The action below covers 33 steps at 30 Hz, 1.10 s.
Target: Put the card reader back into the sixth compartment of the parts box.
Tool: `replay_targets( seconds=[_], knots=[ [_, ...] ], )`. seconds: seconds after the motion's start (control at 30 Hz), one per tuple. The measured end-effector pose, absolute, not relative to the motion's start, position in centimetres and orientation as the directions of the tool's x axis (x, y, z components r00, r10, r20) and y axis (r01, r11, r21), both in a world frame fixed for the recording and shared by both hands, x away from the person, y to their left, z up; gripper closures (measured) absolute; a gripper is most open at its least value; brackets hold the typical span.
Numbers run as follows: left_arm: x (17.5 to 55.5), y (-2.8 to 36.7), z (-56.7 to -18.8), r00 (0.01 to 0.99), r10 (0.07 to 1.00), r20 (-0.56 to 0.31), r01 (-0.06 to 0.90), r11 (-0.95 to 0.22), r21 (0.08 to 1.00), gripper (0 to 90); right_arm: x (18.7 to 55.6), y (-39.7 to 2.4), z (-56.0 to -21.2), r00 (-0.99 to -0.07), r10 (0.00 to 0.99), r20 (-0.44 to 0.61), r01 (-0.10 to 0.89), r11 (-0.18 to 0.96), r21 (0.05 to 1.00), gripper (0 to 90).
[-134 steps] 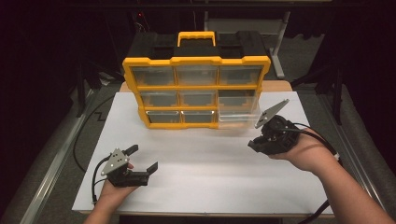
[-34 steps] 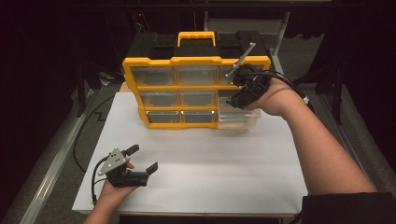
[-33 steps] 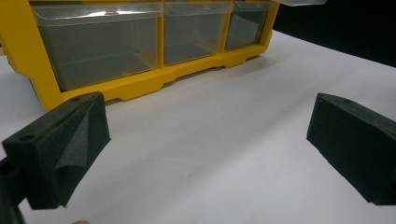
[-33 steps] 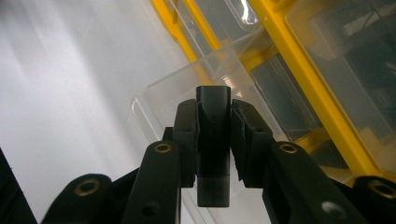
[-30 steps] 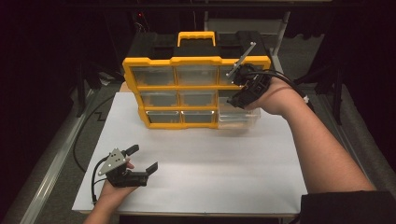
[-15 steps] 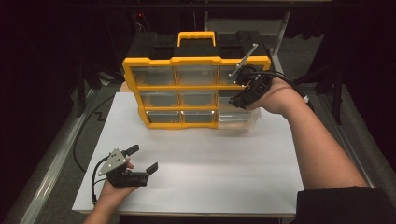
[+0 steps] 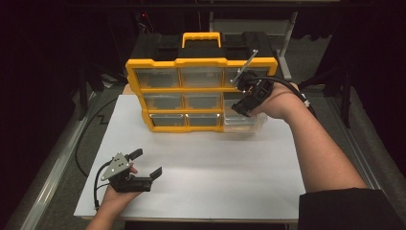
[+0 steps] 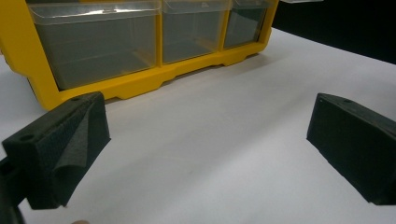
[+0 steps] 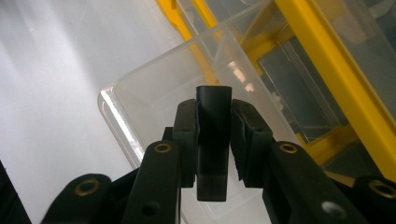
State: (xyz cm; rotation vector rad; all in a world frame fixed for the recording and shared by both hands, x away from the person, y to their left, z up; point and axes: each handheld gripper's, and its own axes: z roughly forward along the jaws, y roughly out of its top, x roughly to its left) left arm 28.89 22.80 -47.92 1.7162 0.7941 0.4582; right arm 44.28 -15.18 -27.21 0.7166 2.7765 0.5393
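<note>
While left tongs (image 7: 146, 164) rest agape, right tongs (image 9: 214, 128) clamp black block (image 9: 213, 140) over drawer (image 9: 154, 88).

I see a yellow organiser (image 7: 201, 91) with a black top, clear drawers (image 7: 165, 78), a black block (image 9: 213, 140) between black pads, on a white table (image 7: 215, 167).

Open white mat (image 7: 210, 163) in front of yellow organizer (image 7: 191, 91): free passage across its whole width. Blocked at organizer's lower right corner by pulled-out clear drawer (image 7: 244, 122), projecting onto mat. Above that drawer, occupied by right gripper (image 7: 245, 103) clamped on a black block (image 9: 213, 140). Well in front of organizer, left: left gripper (image 7: 146, 165), spread wide.
</note>
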Motion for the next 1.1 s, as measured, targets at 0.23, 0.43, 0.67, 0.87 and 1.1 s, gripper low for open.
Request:
replay_targets(
  seconds=[0.23,0.43,0.67,0.87,1.1],
  knots=[
    [28.9,22.8,-47.9,0.695,0.712,-0.095,0.272,-0.139,0.952,0.3,44.3,-15.1,-27.3,-0.858,0.5,-0.118,0.42,0.816,0.398,74.1],
    [28.9,22.7,-47.9,0.697,0.711,-0.092,0.269,-0.141,0.953,0.3,44.2,-15.2,-27.0,-0.855,0.505,-0.118,0.42,0.807,0.415,74.0],
    [28.8,22.7,-47.9,0.698,0.71,-0.091,0.269,-0.142,0.953,0.3,43.9,-15.7,-25.9,-0.847,0.519,-0.117,0.413,0.78,0.47,45.9],
    [28.9,22.7,-48.0,0.7,0.708,-0.088,0.274,-0.153,0.949,0.3,43.2,-16.2,-25.8,-0.844,0.526,-0.107,0.43,0.782,0.451,35.2],
    [28.9,22.7,-48.0,0.698,0.71,-0.093,0.279,-0.15,0.949,0.3,41.6,-17.4,-25.5,-0.835,0.54,-0.108,0.443,0.774,0.453,30.0]
  ],
)
